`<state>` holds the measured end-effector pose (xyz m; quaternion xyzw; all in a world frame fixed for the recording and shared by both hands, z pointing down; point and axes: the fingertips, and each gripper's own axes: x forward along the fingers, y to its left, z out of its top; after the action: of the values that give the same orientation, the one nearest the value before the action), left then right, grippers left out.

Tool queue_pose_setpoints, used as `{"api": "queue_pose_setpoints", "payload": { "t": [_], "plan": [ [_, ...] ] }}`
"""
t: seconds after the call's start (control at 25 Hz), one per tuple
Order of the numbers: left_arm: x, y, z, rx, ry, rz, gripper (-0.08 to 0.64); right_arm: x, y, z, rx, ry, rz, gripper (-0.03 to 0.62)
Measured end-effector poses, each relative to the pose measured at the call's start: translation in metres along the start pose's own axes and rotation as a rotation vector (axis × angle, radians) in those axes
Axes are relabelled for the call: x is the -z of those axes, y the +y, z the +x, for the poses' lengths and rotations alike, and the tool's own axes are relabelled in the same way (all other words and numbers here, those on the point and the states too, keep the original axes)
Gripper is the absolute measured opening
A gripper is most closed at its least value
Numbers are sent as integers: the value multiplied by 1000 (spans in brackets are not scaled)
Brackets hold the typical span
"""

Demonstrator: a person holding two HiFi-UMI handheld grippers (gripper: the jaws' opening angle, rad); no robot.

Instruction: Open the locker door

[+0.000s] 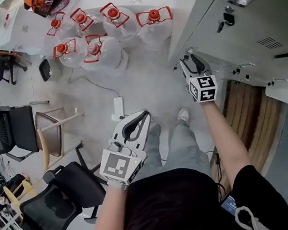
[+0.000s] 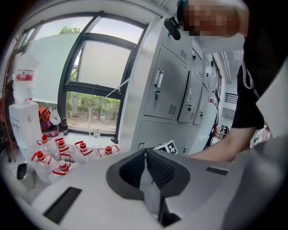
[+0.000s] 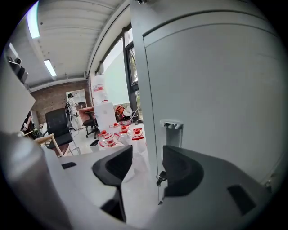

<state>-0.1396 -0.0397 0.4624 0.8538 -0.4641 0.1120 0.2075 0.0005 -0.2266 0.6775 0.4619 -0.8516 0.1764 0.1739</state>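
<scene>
The grey locker bank [image 1: 227,25] fills the upper right of the head view. My right gripper [image 1: 185,59] is held up against its left corner. In the right gripper view the right gripper [image 3: 147,155] stands open, and the vertical edge of the locker door [image 3: 216,90] runs through the gap between its jaws without either pad pressing on it. A recessed handle [image 3: 172,132] and a small key [image 3: 160,178] sit just right of that edge. My left gripper [image 1: 145,115] hangs lower, over the floor, shut and empty; the lockers [image 2: 166,90] lie ahead of the left gripper [image 2: 146,155].
Several water jugs with red caps [image 1: 100,33] stand on the floor left of the lockers. A power strip [image 1: 117,109] lies near my feet. Black office chairs [image 1: 59,195] and a wooden chair [image 1: 56,134] crowd the left side.
</scene>
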Motion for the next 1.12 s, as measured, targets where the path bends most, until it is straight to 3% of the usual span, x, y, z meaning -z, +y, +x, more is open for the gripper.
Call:
{"api": "queue_pose_setpoints", "payload": {
  "t": [0.12,0.28,0.72,0.96,1.12],
  "plan": [
    [12,10,-6,-4,19,-14,29,8,-10,24,25,-4,-14,207],
    [42,23,-14,-18,111,-16,29,10,-16,45,57,-36,-44,207],
    [61,37,-22,6,113,-32,29,10,-24,50,166,-123,21,204],
    [62,41,-24,11,123,-42,29,12,-30,44,207,-119,61,111],
    [56,42,-14,18,130,-37,29,18,-22,34,183,-114,39,107]
  ]
}}
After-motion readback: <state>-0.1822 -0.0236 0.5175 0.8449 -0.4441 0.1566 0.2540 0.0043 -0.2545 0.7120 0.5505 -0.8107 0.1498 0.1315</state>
